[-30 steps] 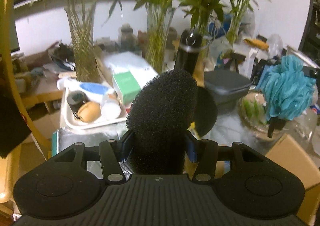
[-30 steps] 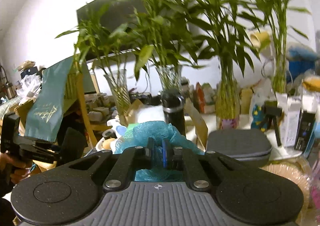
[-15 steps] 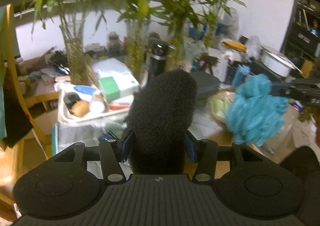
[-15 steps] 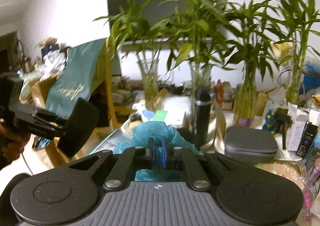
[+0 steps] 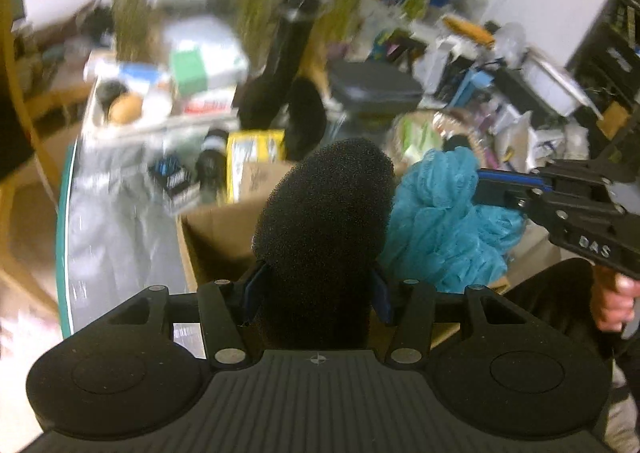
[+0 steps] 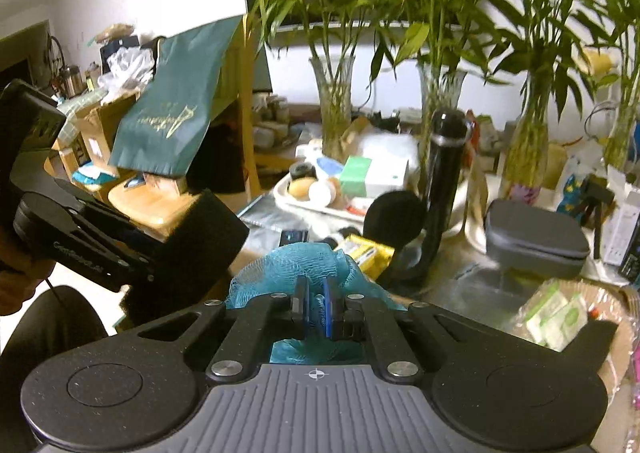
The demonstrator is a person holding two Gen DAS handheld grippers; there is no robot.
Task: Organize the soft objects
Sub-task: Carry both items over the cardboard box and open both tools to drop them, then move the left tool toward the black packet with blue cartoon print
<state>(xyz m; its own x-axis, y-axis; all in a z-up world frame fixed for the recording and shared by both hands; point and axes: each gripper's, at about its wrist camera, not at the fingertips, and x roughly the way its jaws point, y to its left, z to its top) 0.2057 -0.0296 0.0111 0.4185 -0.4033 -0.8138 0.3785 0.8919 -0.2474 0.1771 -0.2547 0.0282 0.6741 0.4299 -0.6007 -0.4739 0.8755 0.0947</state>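
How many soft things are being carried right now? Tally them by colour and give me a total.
Black sponge, in the left gripper, whose jaws are opening around it: 1
Blue mesh bath pouf, in the right gripper: 1
Total: 2

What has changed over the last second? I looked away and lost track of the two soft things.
Both were carried over the open cardboard box: the black foam sponge in the left gripper, whose jaws are opening slightly around it, and the blue mesh bath pouf beside it in the right gripper. Neither was let go; the table clutter stayed put.
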